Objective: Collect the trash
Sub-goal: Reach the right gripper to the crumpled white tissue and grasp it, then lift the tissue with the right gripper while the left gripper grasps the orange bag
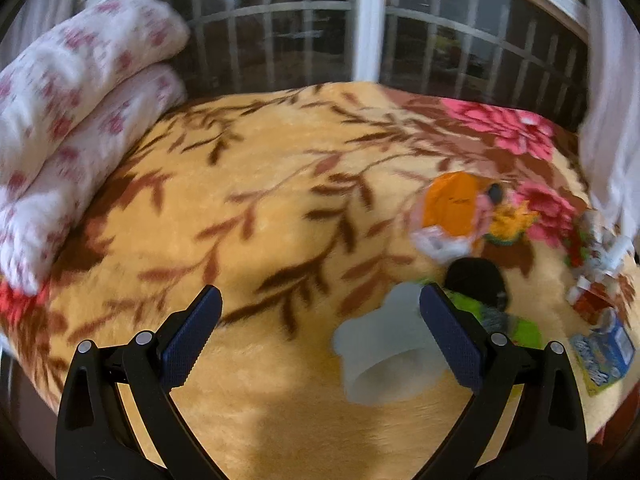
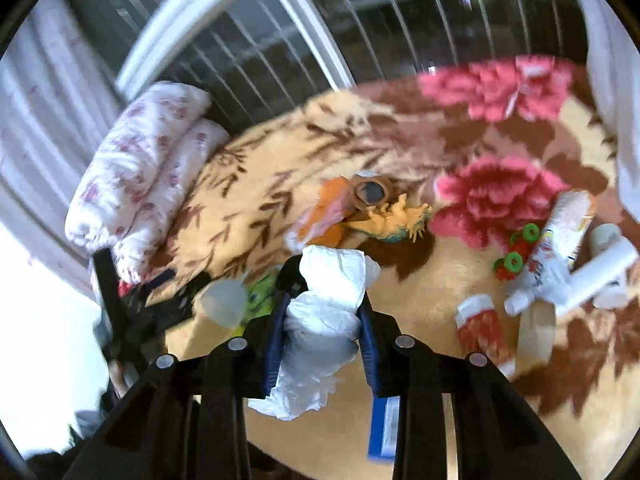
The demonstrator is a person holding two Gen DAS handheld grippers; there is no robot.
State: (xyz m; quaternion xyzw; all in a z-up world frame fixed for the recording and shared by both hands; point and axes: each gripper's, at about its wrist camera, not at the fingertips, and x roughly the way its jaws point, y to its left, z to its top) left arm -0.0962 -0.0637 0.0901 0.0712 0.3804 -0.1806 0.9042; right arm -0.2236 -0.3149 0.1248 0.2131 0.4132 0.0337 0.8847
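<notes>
Right gripper [image 2: 324, 320]: jaws pressed onto a crumpled white tissue wad [image 2: 326, 312], lifted above the floral blanket [image 1: 260, 208]; left gripper [image 1: 320, 336]: jaws spread wide, holding nothing, a translucent white plastic cup [image 1: 386, 354] lying on its side on the blanket just inside its right finger. Beyond the cup: an orange wrapper [image 1: 452, 204], a green packet [image 1: 516, 328] and a blue-and-yellow packet [image 1: 604, 354]; contents of the cup cannot be told. Blanket covers a bed, folded flowered quilt [image 1: 80, 120] at its far left, barred window [image 1: 320, 24] behind.
</notes>
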